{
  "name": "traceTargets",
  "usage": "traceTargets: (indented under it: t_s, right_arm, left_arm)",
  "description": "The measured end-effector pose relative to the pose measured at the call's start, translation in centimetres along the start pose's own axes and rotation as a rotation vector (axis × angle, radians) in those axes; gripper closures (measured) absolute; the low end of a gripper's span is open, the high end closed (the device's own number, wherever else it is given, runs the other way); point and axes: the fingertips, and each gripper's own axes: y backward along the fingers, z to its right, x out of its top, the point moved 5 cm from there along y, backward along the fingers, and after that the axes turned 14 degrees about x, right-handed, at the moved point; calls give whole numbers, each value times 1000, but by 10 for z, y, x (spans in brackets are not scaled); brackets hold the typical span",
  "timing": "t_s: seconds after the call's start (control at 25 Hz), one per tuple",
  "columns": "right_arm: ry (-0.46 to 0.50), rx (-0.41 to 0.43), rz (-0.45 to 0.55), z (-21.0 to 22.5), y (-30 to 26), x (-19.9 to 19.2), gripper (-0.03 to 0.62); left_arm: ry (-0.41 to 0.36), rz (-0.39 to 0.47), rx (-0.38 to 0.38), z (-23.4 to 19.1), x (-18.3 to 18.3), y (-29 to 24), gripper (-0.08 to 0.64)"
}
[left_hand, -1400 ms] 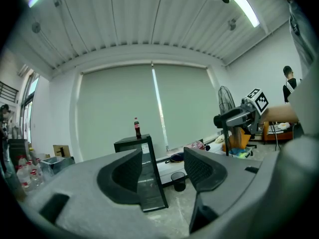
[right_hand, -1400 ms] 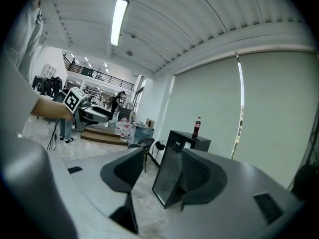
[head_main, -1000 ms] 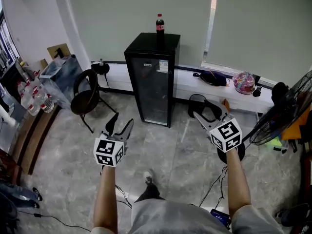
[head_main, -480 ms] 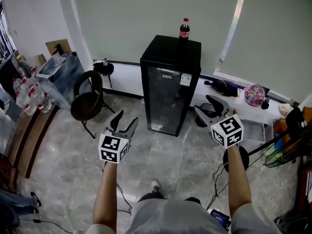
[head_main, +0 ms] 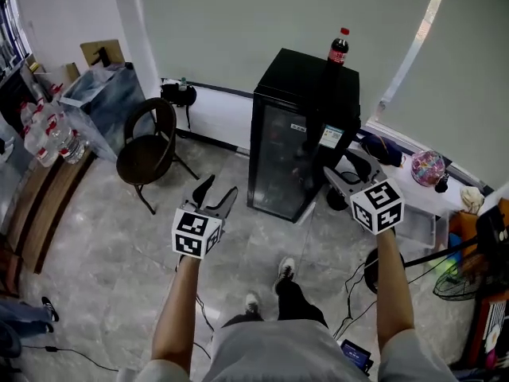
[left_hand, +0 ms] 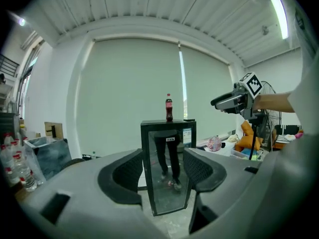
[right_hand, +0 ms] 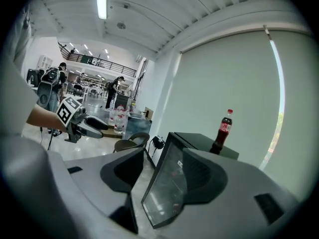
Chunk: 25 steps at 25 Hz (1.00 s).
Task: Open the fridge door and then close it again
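While empty and agape, left tool (head_main: 220, 186) and right tool (head_main: 342, 164) over grey marbled floor (head_main: 103, 245) near fridge (head_main: 290, 134).

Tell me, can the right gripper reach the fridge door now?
Likely yes, with a little more approach: the right gripper is open and empty, and nothing stands between it and the shut fridge door.

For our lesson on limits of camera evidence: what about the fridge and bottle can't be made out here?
Fridge contents: dark reflecting glass door hides them, all views.
Door handle: too dark to find, any view.
Door sticker print: too small, head and left gripper views.
Bottle label wording: too small, every view.
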Motion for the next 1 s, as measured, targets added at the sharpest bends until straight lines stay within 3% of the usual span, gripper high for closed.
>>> traceTargets:
  t_s: [0.28, 0.72, 1.0]
  right_arm:
    - [76, 88, -55, 53, -63, 15, 370]
    - [251, 226, -257, 151, -177, 15, 373]
    - [246, 299, -314, 181, -220, -11, 379]
  left_arm:
    - [76, -73, -11, -9, -21, -55, 324]
    - [71, -165, -56, -21, -31, -186, 324]
    - [67, -222, -131, -24, -43, -261, 324]
